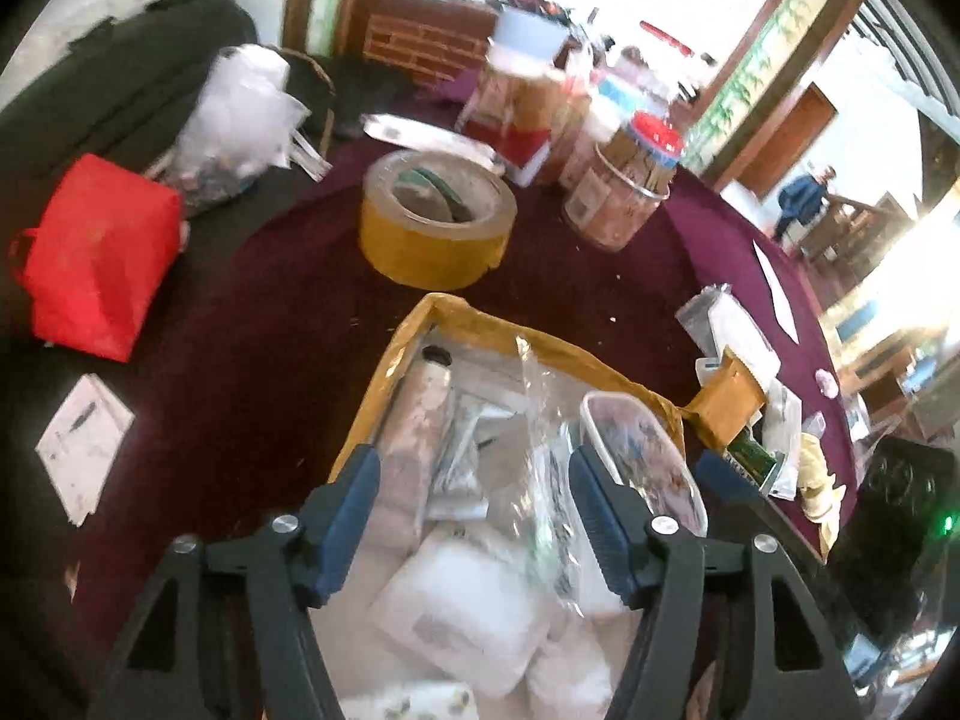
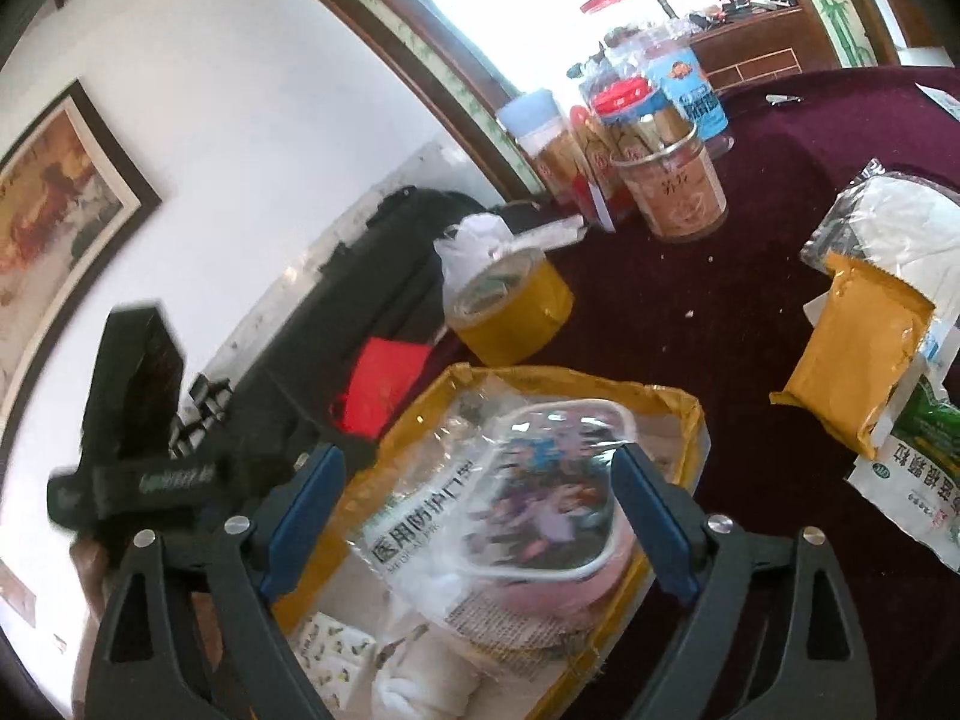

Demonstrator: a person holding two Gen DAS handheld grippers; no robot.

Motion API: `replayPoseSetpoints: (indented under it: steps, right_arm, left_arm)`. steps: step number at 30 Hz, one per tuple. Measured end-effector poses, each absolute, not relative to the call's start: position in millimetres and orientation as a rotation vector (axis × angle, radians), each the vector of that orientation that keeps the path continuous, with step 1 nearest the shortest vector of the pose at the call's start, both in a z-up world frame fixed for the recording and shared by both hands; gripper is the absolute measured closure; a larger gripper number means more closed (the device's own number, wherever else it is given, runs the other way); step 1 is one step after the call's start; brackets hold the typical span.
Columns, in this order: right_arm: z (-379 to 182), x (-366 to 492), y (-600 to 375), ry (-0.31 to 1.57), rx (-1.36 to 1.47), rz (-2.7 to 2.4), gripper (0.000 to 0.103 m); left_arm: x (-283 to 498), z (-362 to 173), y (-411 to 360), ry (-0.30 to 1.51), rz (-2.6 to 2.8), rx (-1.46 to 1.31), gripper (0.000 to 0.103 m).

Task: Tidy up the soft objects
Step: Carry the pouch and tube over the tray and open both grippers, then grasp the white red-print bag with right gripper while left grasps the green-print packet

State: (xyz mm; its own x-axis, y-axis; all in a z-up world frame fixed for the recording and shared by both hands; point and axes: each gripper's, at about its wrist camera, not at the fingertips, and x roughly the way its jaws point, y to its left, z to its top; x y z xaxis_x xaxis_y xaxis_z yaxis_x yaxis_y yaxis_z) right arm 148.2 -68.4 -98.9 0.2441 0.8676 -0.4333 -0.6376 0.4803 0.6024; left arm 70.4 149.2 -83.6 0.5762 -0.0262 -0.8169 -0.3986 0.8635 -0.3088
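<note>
Right now both tools hang over the yellow-rimmed box [image 2: 690,420], which sits on the maroon tablecloth [image 1: 252,324] and is already stuffed w/ soft packs. Left gripper [image 1: 474,516]: jaws apart, nothing between them, poised above white padded packets [image 1: 456,606] and crinkly clear bags in the box. Right gripper [image 2: 480,516]: jaws also apart, straddling the white-rimmed clear pouch [image 2: 558,498] that lies on top of a mask pack [image 2: 420,528]; pads look close to the pouch's sides but I can't tell if they touch. Judging by this, the step in hand is settling that pouch into the box, prob. just let go or about to be pressed down. Next move likely calls for swinging the right tool over to the loose pile just right of the box: orange foil packet [image 2: 858,348], white mask bag [image 2: 894,222], green-print sachet [image 2: 924,450]. Thin, slippery film, so a flat pinch near an edge seems wise. Farther off: yellow tape roll [image 1: 438,216], red bag [image 1: 96,252], jars [image 2: 672,180], none of them soft goods needing a move, I'd guess.
</note>
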Motion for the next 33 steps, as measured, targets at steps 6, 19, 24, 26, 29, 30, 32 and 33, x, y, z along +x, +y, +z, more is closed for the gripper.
replayPoseSetpoints:
  steps: [6, 19, 24, 26, 29, 30, 32, 33]
  right_arm:
    - [-94, 148, -78, 0.789, 0.38, 1.078, 0.013]
    - [-63, 144, -209, 0.793, 0.356, 0.843, 0.013]
    - [-66, 163, -255, 0.824, 0.308, 0.713, 0.013]
    - [-68, 178, -256, 0.85, 0.273, 0.673, 0.013]
    - [-77, 209, -245, 0.895, 0.234, 0.621, 0.014]
    - [-81, 218, -244, 0.902, 0.224, 0.603, 0.014]
    - [-90, 234, -239, 0.917, 0.194, 0.556, 0.017]
    - [-96, 241, -237, 0.913, 0.174, 0.515, 0.022]
  left_arm:
    - [15, -74, 115, 0.837, 0.273, -0.509, 0.034]
    - [2, -76, 25, 0.816, 0.14, -0.435, 0.034]
    - [9, -82, -2, 0.837, 0.07, -0.411, 0.034]
    - [10, -85, -7, 0.843, 0.059, -0.414, 0.034]
    - [11, -89, -11, 0.869, 0.057, -0.423, 0.034]
    - [10, -90, -12, 0.873, 0.056, -0.426, 0.034]
    - [9, -89, -12, 0.873, 0.058, -0.428, 0.034]
    - [8, -89, -12, 0.871, 0.063, -0.424, 0.034]
